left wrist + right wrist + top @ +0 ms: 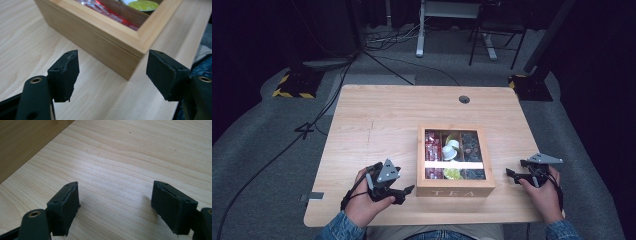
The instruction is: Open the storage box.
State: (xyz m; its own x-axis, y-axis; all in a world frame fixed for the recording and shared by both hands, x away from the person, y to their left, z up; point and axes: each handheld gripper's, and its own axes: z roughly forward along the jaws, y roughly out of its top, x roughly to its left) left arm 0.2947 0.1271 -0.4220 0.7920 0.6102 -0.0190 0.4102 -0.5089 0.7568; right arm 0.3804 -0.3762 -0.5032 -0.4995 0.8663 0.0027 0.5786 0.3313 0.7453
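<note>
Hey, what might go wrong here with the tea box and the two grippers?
1. The left gripper, jaws open, faces a near corner of the tea box; a corner grip may slip.
2. The box sits close to the table front edge; a push could shove it off.
3. The right gripper is apart, steadying nothing.

The high view hangs above the person's edge of the table (377,115), facing forward and down, far enough to take in the whole top and the floor beyond. The left gripper view sits low and close, looking between its jaws at the near corner of the wooden tea box (112,47) toward 12 o'clock. The right gripper view skims the table, the box's side at 10 o'clock. All three share that box.
</note>
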